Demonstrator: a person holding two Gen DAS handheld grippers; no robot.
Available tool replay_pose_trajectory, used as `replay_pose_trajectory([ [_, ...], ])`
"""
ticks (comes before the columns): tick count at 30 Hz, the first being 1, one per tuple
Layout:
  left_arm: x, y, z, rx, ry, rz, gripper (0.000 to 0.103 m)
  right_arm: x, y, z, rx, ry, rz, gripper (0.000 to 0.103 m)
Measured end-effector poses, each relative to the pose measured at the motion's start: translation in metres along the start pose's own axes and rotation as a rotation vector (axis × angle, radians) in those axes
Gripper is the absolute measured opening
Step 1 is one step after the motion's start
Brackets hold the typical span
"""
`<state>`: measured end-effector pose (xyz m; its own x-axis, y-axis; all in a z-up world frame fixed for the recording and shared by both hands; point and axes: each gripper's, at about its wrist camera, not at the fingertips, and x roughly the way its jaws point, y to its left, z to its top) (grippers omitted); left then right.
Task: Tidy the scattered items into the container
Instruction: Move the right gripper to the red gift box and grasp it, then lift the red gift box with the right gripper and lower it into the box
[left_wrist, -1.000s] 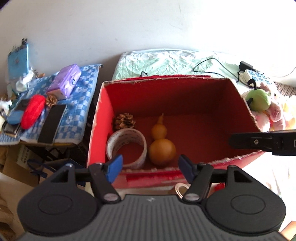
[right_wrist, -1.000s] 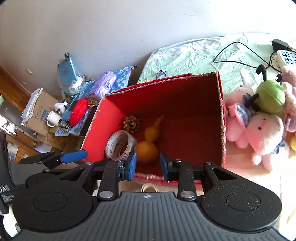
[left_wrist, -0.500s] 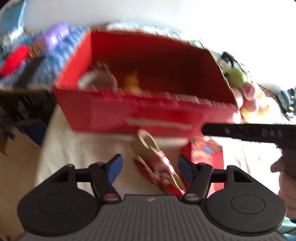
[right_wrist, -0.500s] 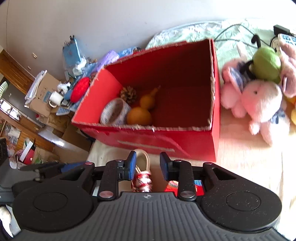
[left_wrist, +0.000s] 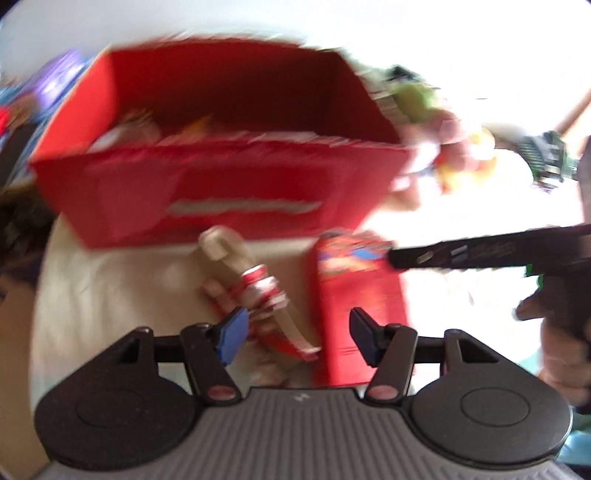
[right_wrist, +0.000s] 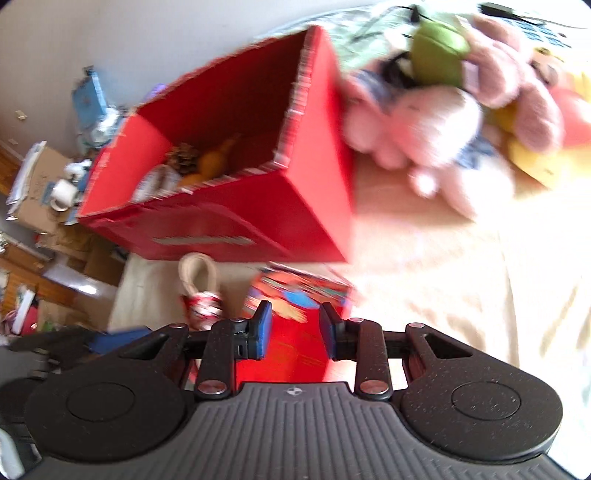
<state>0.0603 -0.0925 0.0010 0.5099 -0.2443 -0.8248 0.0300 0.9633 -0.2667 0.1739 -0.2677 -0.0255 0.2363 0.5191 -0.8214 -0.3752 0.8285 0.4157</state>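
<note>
Your left tool (left_wrist: 295, 328): blue-padded jaws spread wide, nothing between them. It hangs over the cream-coloured bed surface (left_wrist: 110, 280). The view is heavily blurred.

Your right tool (right_wrist: 294, 326): blue-padded jaws partly apart, a narrow gap, nothing gripped. It is poised directly above the flat red printed packet (right_wrist: 295, 314).

Item 1. Flat red printed packet with a colourful picture at its far end (left_wrist: 354, 295), lying on the bed surface outside the container, just right of the left tool's centre line. The black finger of your right tool (left_wrist: 480, 253) reaches in over its far corner.

Item 2. Beige rope loop bound with red-and-white wrapping (left_wrist: 255, 284), lying on the bed surface beside the packet, to its left, the loop end pointing toward the box. Outside the container.

Item 3. Open-topped red cardboard box (right_wrist: 236, 229), the container, standing just beyond both loose items. Inside, at its left end: an orange gourd (right_wrist: 214, 160), a brown pine cone (right_wrist: 183, 155) and a white roll of tape (right_wrist: 155, 181), close together.

Item 4. Pile of plush toys, pink (right_wrist: 436, 122) and green (right_wrist: 439, 48), on the bed right of the box, touching its right wall.

Item 5. Cardboard cartons and a white mug (right_wrist: 62, 190), far left, off the bed.
</note>
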Motion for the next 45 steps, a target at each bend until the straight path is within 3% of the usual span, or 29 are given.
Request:
replay_pose_trajectory([
  [4,0.020,-0.023,0.005,0.108,0.044,-0.005,0.067,0.004,-0.015,-0.009,0.045,0.043,0.002,0.032],
  [9,0.051,-0.026,0.004,0.104,0.159,-0.051,0.067,0.011,-0.020,-0.013,0.088,0.075,0.039,0.033],
  [14,0.058,-0.031,0.006,0.126,0.169,-0.051,0.073,0.012,-0.025,-0.016,0.110,0.070,0.053,0.037],
  [22,0.072,-0.056,0.004,0.204,0.205,-0.091,0.073,-0.002,-0.052,-0.015,0.154,0.063,0.033,0.043],
  [23,0.076,-0.055,0.003,0.191,0.214,-0.102,0.078,-0.003,-0.058,-0.015,0.172,0.066,0.039,0.043],
  [27,0.075,-0.049,0.006,0.155,0.208,-0.125,0.074,-0.004,-0.065,-0.017,0.194,0.074,0.051,0.048],
  [31,0.075,-0.048,0.004,0.147,0.205,-0.133,0.072,-0.009,-0.064,-0.020,0.168,0.057,0.035,0.047],
  [36,0.077,-0.057,0.005,0.165,0.221,-0.163,0.061,-0.019,-0.072,-0.019,0.167,0.051,0.014,0.043],
  [45,0.058,-0.106,0.034,0.302,0.151,-0.218,0.060,-0.073,-0.076,-0.012,0.179,-0.106,-0.050,0.039],
])
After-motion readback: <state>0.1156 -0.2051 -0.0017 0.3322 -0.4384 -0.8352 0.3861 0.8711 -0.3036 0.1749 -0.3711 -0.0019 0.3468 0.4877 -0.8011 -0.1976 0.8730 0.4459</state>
